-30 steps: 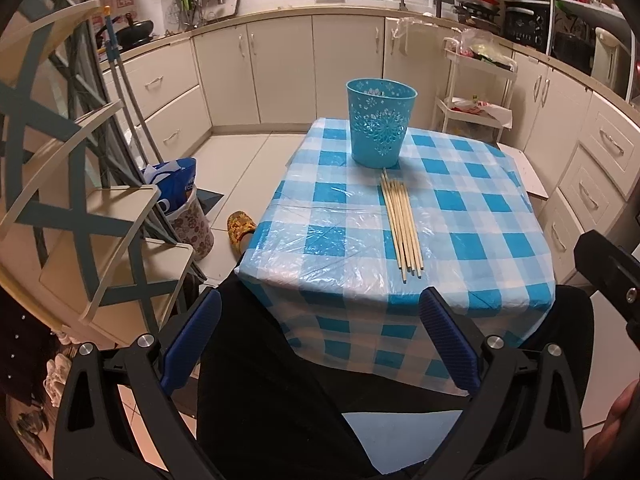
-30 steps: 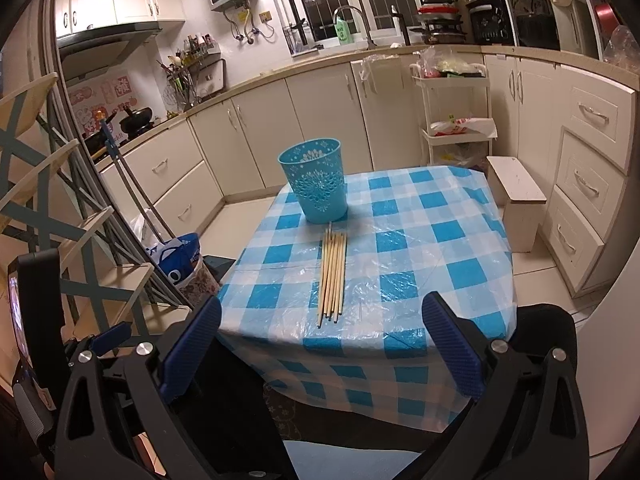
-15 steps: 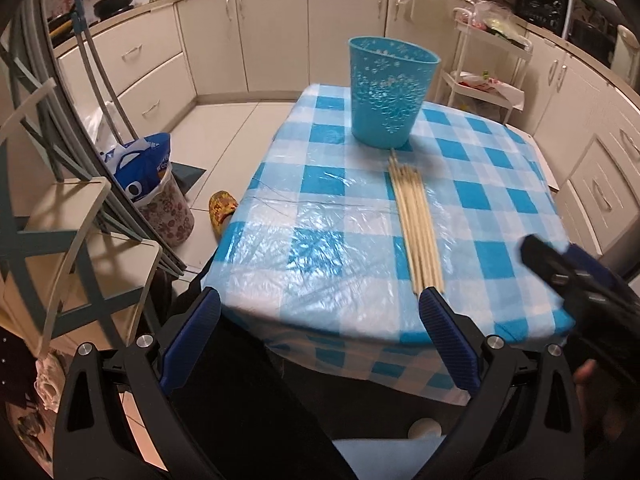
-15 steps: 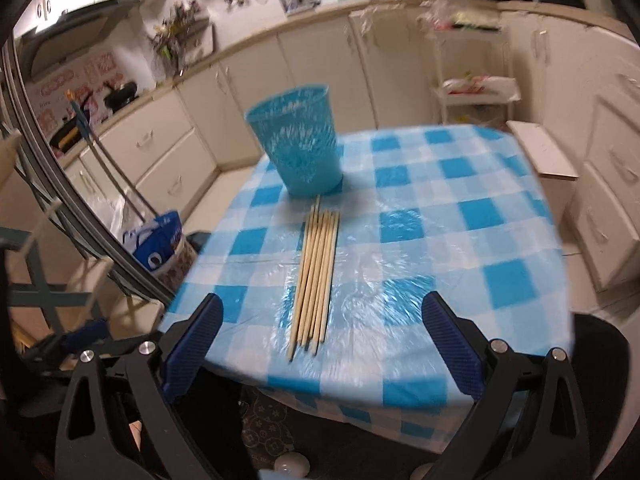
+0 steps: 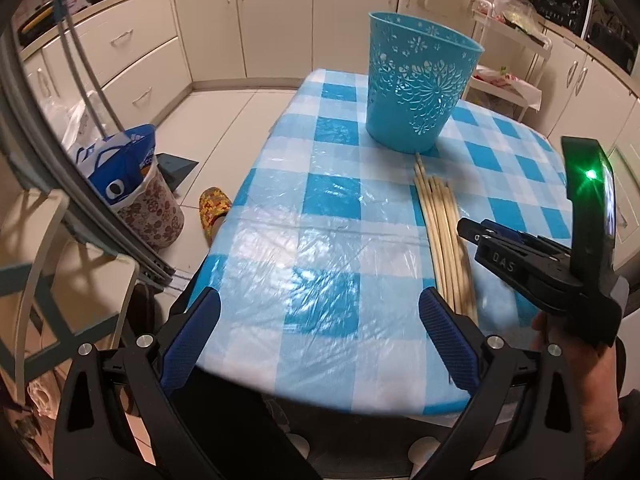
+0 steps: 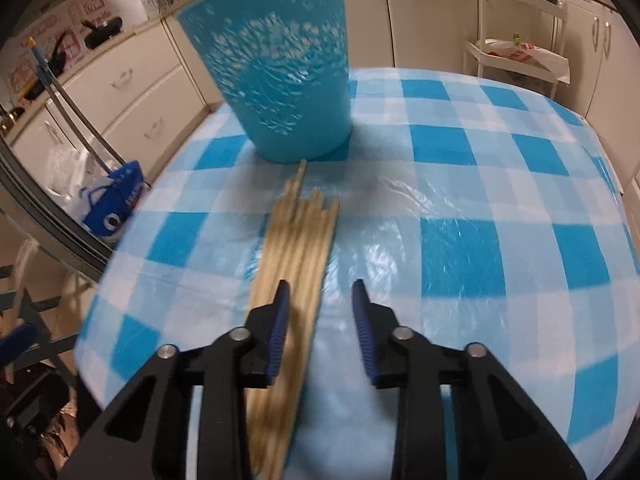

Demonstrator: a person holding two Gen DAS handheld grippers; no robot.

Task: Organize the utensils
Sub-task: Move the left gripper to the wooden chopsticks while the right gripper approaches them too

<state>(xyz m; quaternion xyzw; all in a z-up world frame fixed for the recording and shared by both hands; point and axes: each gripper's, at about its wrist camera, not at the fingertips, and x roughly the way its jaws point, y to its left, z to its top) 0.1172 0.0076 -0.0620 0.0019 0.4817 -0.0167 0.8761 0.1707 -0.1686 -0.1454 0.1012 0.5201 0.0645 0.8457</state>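
The wooden sticks (image 5: pixel 442 232) lie side by side in a flat bundle on the checked table (image 5: pixel 320 200), their far tips just short of the blue basket (image 5: pixel 420 84), which stands upright at 12 o'clock from them, toward the far side of the table. The one longest stick comes very near the basket's foot; whether it touches cannot be told.

None of the sorting looks done yet. As far as its mouth shows from the left wrist view, the basket appears to hold nothing, though its floor is hidden, and every stick in sight is flat on the cloth.

The right claw (image 6: pixel 320 316) is low over the near end of the bundle, its jaws partly apart and gripping nothing. The left finger stands over the bundle, while the right finger is over bare cloth at 3 o'clock from the sticks, so the opening straddles only the bundle's right-hand part. The picture is smeared there, so whether the pads touch the wood cannot be told.

The left claw (image 5: pixel 320 332) hangs at the near table edge, at 9 o'clock from the sticks, jaws spread wide and empty.

What remains, by my judgement, is all of it: close on a stick or a few, lift them, tip them upright and drop them into the basket, then repeat until the cloth is bare. The thin round sticks will likely roll or fan out under a pinch, so a centred grip matters.
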